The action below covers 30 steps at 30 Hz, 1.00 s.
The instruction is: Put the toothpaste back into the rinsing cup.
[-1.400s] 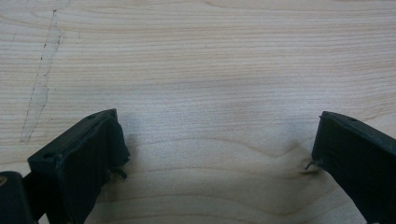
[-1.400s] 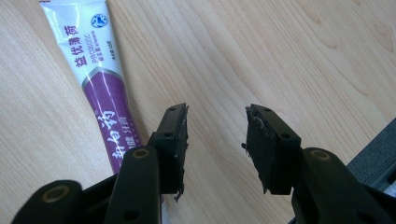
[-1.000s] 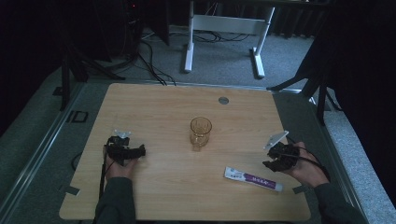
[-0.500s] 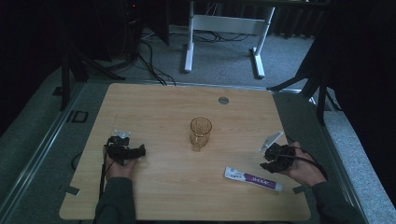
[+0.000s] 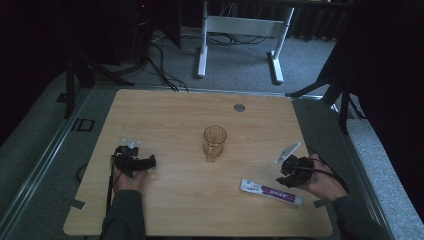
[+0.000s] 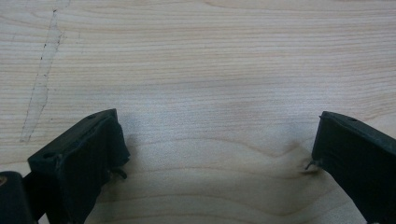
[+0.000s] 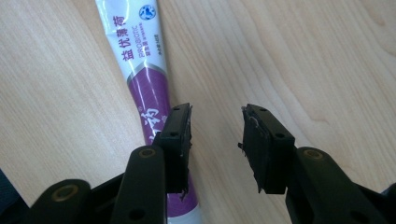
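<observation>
Work in hand: the right gripper [image 5: 290,176] is lining up on a toothpaste tube [image 5: 270,191]; judged an approach, no grasp made yet.

Tube location: flat on the bench [image 5: 175,120], near-right area, lying left to right, just near and left of the right gripper.

Right gripper state: released. In the right gripper view its jaws have just been opening slightly after a closing movement; the gap between them holds bare wood, and the tube [image 7: 147,88] passes under 1 finger [image 7: 176,140] only. Whether that finger touches the tube cannot be told from this angle.

Reason for position: the gripper sits offset to 1 side of the tube, so a shift across it would likely be needed before closing.

Left gripper state: released, jaws wide apart, nothing between them, seen in the left gripper view as 2 black fingers [image 6: 88,154] over plain wood.

Left gripper location: near-left of the bench [image 5: 134,162], resting low; judged to be parked clear of the work.

Glass [image 5: 214,142]: upright at bench centre, well apart from both grippers.

View differences: the high view gives the layout and the glass; the right gripper view alone shows the tube's print and the jaw offset.
</observation>
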Available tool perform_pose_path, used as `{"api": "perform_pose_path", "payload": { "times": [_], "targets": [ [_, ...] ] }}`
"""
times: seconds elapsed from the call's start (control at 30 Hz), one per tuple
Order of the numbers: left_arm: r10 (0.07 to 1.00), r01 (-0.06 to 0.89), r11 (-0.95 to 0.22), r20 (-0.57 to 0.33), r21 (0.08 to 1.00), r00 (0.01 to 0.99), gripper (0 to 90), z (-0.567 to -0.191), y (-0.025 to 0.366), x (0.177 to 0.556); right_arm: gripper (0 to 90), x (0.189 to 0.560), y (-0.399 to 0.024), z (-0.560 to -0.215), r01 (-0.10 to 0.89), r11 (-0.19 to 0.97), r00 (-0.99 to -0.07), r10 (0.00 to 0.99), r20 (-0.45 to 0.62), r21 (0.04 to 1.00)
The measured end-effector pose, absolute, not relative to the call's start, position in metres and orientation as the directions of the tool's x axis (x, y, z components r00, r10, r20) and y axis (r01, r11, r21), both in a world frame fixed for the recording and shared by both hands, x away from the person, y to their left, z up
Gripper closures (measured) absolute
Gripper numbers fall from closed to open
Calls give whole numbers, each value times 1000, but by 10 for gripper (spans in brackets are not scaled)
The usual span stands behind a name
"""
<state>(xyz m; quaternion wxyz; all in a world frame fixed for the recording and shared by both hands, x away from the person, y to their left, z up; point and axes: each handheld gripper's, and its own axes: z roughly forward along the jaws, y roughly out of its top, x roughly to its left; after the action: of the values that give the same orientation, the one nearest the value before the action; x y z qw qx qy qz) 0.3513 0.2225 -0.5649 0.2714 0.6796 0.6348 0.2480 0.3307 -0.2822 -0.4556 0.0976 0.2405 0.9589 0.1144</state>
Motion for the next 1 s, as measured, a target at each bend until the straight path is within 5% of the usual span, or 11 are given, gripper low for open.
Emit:
{"api": "perform_pose_path", "payload": {
  "times": [1.0],
  "targets": [
    [997, 728, -47, -7, 684, 71, 14, -565, 223, 351, 627, 329, -263, -464, 397, 902, -904, 416, -98, 169]
  ]
}}
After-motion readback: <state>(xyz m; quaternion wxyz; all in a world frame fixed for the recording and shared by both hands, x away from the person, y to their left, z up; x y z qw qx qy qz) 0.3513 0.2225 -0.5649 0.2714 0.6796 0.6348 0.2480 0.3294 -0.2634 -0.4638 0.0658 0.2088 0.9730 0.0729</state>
